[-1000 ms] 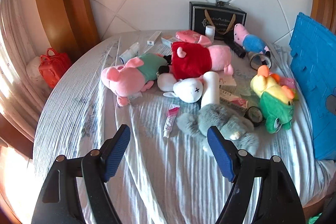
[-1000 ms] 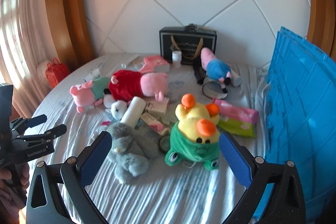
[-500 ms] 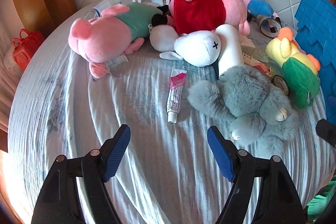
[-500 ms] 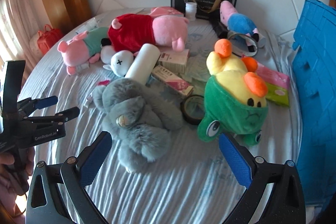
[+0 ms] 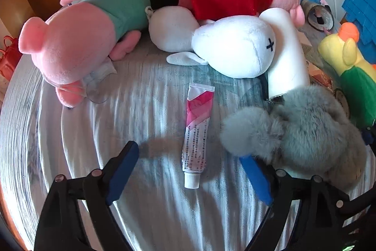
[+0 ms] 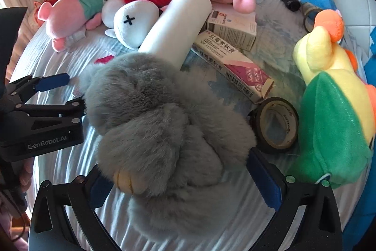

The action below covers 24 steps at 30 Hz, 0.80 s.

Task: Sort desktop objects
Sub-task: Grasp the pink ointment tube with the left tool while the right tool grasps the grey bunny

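Bright window sidelight, soft shadows, fisheye-warped edges.

Black gripper frames with silver screws, blue-padded fingers, "GenRobot.AI" lettering.

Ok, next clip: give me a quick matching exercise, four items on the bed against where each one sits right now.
Items:
1. ointment tube
2. grey plush
3. tape roll
4. white cylinder

Places:
A. between the right gripper's open fingers
B. between the left gripper's open fingers
C. beside the green frog plush
D. leaning on the white plush

Pairs: 1-B, 2-A, 3-C, 4-D
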Each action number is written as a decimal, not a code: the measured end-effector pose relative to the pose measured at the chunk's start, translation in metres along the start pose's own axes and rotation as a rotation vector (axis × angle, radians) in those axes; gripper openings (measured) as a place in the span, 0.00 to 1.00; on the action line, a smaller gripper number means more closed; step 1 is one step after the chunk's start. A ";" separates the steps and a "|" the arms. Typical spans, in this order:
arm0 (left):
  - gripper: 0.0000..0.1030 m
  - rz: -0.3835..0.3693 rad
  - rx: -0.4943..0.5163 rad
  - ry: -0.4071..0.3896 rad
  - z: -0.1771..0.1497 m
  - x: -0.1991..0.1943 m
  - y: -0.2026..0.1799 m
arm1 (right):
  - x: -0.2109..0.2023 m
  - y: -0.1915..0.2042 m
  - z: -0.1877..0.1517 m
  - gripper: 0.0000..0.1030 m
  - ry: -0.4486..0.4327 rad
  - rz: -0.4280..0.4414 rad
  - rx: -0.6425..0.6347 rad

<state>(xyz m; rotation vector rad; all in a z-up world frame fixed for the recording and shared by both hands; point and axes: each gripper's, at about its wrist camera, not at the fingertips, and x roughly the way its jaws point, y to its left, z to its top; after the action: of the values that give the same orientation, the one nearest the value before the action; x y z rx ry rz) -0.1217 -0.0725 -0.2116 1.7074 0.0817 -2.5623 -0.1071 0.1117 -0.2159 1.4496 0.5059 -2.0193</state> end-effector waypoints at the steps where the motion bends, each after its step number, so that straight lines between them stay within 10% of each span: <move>1: 1.00 0.009 -0.019 0.028 0.002 0.004 0.002 | 0.003 -0.003 0.000 1.00 0.010 0.005 0.012; 12: 0.97 0.001 -0.011 -0.059 -0.005 -0.007 0.002 | 0.010 -0.005 -0.008 1.00 0.007 -0.043 0.019; 15: 0.67 -0.004 -0.006 -0.069 0.000 -0.015 0.000 | -0.006 -0.010 -0.009 1.00 -0.015 -0.007 0.048; 20: 0.56 -0.006 -0.006 -0.079 0.002 -0.019 -0.003 | -0.019 -0.005 -0.003 1.00 -0.052 0.011 0.014; 24: 0.17 -0.020 0.008 -0.070 -0.001 -0.027 -0.008 | -0.002 -0.015 -0.003 1.00 -0.007 0.058 0.087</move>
<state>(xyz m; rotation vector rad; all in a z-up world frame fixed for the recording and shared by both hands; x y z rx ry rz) -0.1108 -0.0634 -0.1874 1.6263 0.0864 -2.6371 -0.1143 0.1252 -0.2152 1.4906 0.3733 -2.0218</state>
